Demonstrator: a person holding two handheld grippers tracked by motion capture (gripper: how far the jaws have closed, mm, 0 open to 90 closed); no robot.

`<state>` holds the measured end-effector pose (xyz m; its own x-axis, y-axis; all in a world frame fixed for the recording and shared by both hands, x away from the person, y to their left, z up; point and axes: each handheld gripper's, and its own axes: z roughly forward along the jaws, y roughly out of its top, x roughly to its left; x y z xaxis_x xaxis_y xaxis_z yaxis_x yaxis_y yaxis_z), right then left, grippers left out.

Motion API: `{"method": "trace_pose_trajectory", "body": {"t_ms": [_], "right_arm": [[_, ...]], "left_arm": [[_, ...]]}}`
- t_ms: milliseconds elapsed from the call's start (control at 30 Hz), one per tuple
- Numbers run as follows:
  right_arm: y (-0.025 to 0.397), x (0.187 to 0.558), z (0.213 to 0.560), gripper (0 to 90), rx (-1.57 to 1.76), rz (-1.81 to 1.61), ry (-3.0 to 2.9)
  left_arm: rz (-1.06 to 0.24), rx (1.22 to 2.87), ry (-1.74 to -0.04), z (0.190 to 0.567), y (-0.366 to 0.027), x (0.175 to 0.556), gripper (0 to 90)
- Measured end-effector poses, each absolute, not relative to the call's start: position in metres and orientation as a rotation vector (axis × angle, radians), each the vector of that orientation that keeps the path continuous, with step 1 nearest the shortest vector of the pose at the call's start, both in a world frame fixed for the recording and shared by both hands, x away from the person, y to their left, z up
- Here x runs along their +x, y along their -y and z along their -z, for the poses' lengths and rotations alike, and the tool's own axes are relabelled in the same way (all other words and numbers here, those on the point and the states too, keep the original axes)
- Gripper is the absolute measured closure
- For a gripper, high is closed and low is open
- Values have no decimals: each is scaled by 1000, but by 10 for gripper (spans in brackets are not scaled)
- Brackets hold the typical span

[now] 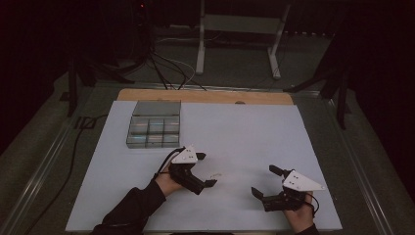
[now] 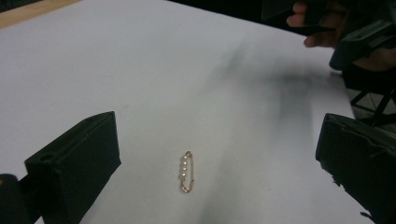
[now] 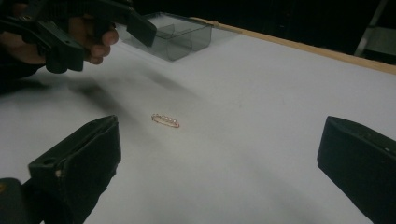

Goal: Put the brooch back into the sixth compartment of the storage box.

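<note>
2 grippers — left [image 1: 209, 170] and right [image 1: 263, 181] — hover with fingers wide beside a pearl pin [image 2: 186, 171] lying on the white table [image 1: 244, 132].

From the high view the pin [image 1: 215, 175] is just a faint pale streak on the worktop [image 1: 244, 132], too small for me to make out its beads. My left forearm runs off the bottom edge, and my right hand [image 1: 299, 215] is cut at the wrist there too. In my left gripper view my right gripper [image 2: 355, 42] is clipped by the top right corner, dark and hard to read. In my right gripper view my left gripper [image 3: 88, 28] is cut by the top left edge, and the clear box [image 3: 180, 35] behind it is soft, its compartments' contents impossible to tell.
</note>
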<state>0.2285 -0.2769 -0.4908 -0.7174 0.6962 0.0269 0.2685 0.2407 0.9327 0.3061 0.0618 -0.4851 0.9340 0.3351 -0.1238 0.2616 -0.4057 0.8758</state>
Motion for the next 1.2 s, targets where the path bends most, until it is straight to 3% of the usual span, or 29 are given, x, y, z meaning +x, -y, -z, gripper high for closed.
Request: {"method": "trace_pose_trajectory", "body": {"t_ms": [633,767,833,967,1067,1100,1200], "right_arm": [[277,228,491,0,884,-1478,-2131],[277,228,491,0,886,-1479,-2129],[277,228,491,0,889,-1481,-2129],[277,228,491,0,886,-1479,-2130],[277,228,491,0,888,-1479,-2132],[277,228,491,0,884,-1479,-2133],[277,228,491,0,888,-1479,-2134]], "left_arm": [[-29,2088,-489,497,-49,320,21],[-46,2119,-482,500,-45,321,93],[-50,2136,-484,502,-43,321,174],[-57,2188,-475,506,-40,322,201],[-56,2193,-474,508,-39,323,282],[-52,2202,-469,508,-38,323,351],[-51,2227,-471,509,-36,324,401]]}}
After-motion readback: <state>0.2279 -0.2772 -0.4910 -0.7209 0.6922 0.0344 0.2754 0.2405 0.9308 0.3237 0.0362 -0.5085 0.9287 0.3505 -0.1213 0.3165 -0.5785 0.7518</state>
